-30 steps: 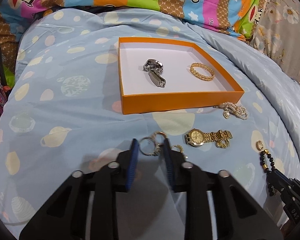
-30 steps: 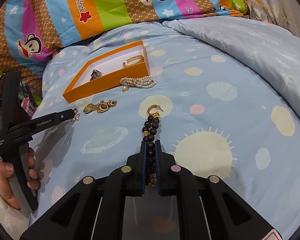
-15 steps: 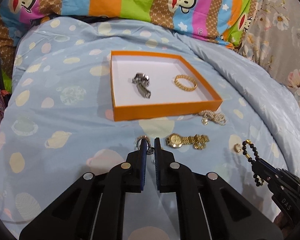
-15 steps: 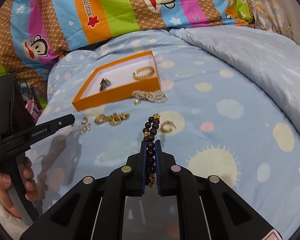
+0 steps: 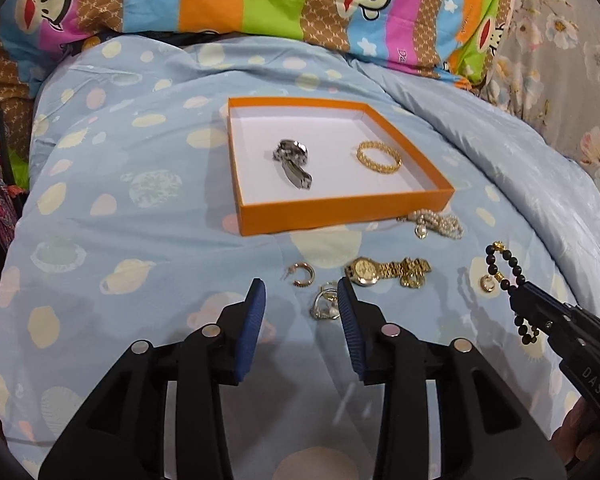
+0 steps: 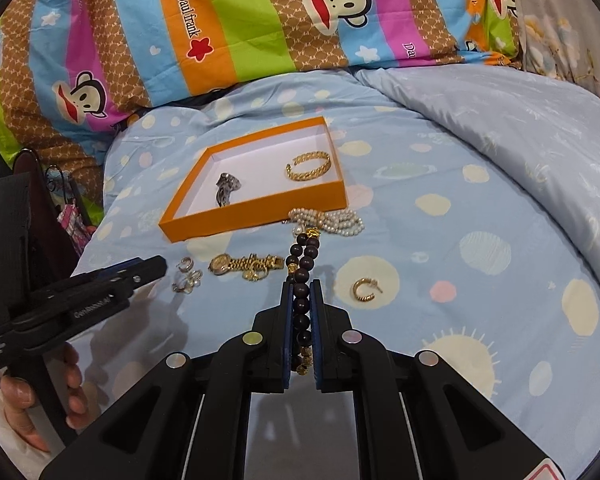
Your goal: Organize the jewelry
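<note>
Spreading apart, the jaws of my left gripper are opening over the silver earring, which lies loose on the blue quilt between the blue pads, close to the right one and pressed by neither. Half a second ago those pads were nearly together at this same spot, and a second ago they stood a little apart around the little cluster of rings; the closing took nothing up. A gold hoop earring lies just ahead of the left pad. I judge that this pick has failed and has to be tried again with the pads set squarely either side of the silver piece.

My right gripper is clamped on the dark bead bracelet, whose loop stands out ahead of the tips with its gold charm uppermost. The bracelet has come up off the bed since a second ago, when its far end rested by the second gold hoop earring, which now lies alone on a cream spot.

Beyond both, the gold watch and the pearl bracelet lie outside the orange box, the pearls just beside its front wall. Inside the box are a silver watch and a gold bangle. So two pieces are in, one is held, and five wait on the quilt.
</note>
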`<state>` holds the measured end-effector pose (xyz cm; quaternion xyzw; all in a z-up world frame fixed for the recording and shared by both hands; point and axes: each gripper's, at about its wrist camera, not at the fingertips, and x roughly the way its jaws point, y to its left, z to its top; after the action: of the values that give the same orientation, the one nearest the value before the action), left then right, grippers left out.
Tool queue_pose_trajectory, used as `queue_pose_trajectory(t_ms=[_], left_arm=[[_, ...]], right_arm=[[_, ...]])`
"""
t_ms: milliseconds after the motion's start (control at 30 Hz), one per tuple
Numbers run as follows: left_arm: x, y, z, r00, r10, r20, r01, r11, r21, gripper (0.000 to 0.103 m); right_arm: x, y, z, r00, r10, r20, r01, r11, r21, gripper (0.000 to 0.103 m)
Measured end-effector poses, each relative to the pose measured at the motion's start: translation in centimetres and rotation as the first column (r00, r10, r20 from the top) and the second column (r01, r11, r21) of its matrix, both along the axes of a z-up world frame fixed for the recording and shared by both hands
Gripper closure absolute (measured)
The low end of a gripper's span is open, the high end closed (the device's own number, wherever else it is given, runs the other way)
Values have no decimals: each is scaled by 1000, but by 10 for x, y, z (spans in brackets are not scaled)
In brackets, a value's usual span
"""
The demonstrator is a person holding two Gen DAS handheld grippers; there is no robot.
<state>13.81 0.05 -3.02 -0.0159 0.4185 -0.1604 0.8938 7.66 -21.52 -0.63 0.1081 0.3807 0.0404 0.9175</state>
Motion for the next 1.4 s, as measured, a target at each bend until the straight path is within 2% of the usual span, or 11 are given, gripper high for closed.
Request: queue_pose_trajectory(t_ms=[200, 467, 700, 767, 833, 867, 1067, 1400], left_arm=[[-6, 6, -7, 1000, 11, -20, -12, 1000, -7, 67], [-20, -13, -10, 999, -42, -25, 42, 999, 0, 67], [-9, -27, -16, 998, -46, -46, 46, 999, -2, 70], [-7, -26, -17, 998, -41, -46, 41, 999, -9, 75], [-5, -26, -17, 998, -46, -50, 46, 999, -18, 89], [-4, -26, -18, 998, -45, -51, 44, 999, -19, 92], [-4, -25, -17, 998, -46, -41, 45, 999, -22, 97], [0, -24, -15, 999, -37, -31, 36, 999, -27, 95]], right_arm=[[-4, 0, -5, 1000, 4, -10, -4, 1000, 5, 95], [-3, 0, -10, 1000, 8, -18, -8, 1000, 14, 95], [-5, 0, -10, 1000, 4, -16, -4, 1000, 14, 95], [-6, -1, -11, 1000, 3, -16, -3, 1000, 15, 95], [-6, -3, -12, 1000, 1, -18, -1, 1000, 19, 95], [-6, -3, -12, 1000, 1, -19, 0, 1000, 20, 95], [-6, -4, -14, 1000, 2, -22, -1, 1000, 23, 95], [-5, -3, -16, 1000, 2, -25, -1, 1000, 24, 95]])
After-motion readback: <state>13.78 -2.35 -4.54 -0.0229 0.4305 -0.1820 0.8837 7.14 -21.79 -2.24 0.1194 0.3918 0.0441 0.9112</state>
